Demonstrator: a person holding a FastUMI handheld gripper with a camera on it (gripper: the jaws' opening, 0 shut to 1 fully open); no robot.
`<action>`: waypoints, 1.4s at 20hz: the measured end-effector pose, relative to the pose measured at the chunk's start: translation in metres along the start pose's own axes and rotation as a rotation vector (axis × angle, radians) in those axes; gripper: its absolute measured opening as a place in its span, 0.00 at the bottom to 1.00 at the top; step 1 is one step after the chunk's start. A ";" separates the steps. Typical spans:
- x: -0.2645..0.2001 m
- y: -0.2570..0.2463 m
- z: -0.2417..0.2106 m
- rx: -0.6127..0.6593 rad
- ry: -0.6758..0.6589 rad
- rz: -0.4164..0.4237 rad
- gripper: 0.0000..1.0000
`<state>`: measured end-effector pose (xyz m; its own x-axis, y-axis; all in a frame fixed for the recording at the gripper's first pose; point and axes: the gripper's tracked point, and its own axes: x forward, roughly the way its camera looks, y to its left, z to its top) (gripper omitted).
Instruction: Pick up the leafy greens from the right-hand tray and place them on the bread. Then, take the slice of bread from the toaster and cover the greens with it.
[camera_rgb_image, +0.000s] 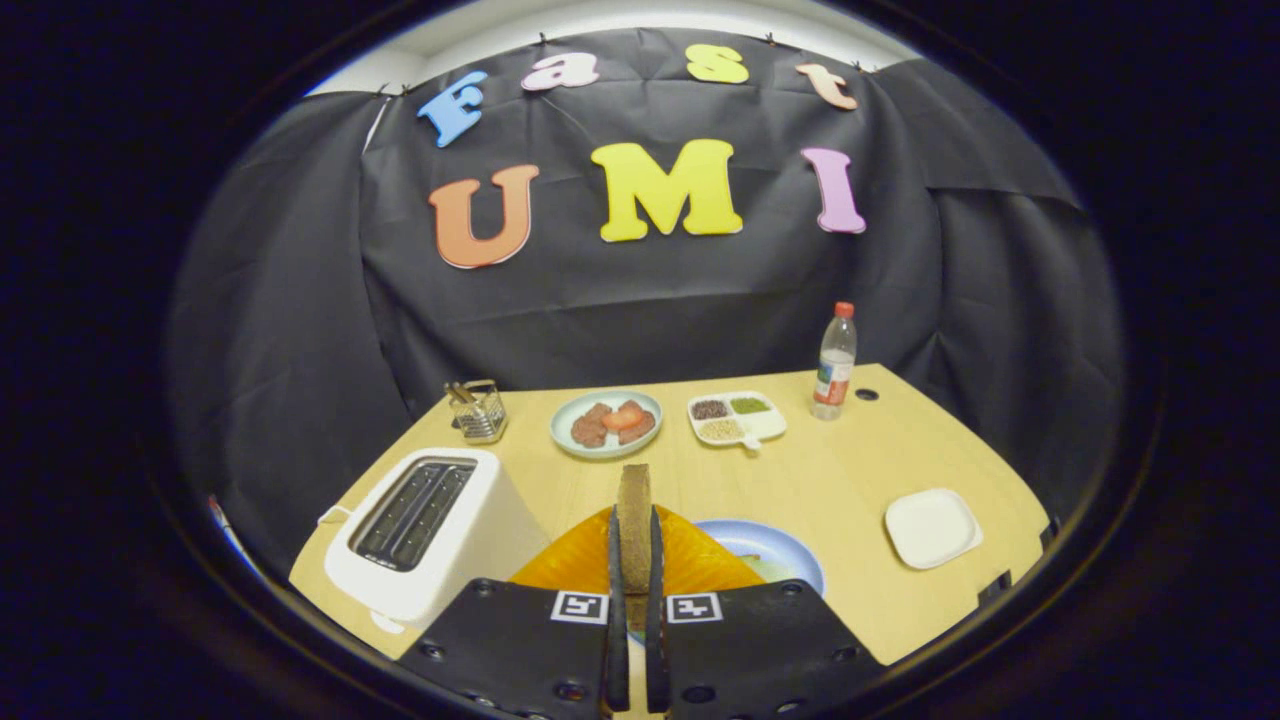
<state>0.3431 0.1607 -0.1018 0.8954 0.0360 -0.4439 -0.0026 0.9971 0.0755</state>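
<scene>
Now | gripper (634, 560) clamped on bread slice (634, 510), held edge-up | above blue plate (775, 550)

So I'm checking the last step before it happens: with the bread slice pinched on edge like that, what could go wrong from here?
1. The hand-held gripper holds the bread slice upright by its lower part; it could tip or slip when turned flat.
2. The blue plate is largely hidden behind the fingers, so the slice may land off-centre.
3. The toaster stands close alongside; a swing could knock it.
</scene>
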 end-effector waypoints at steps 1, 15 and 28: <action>0.005 -0.003 -0.010 0.022 0.022 0.004 0.07; 0.047 -0.096 -0.069 0.129 0.089 -0.016 0.09; 0.051 -0.132 -0.093 0.065 0.108 -0.101 0.43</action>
<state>0.3475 0.0373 -0.2178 0.8365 -0.0539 -0.5452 0.1173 0.9897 0.0820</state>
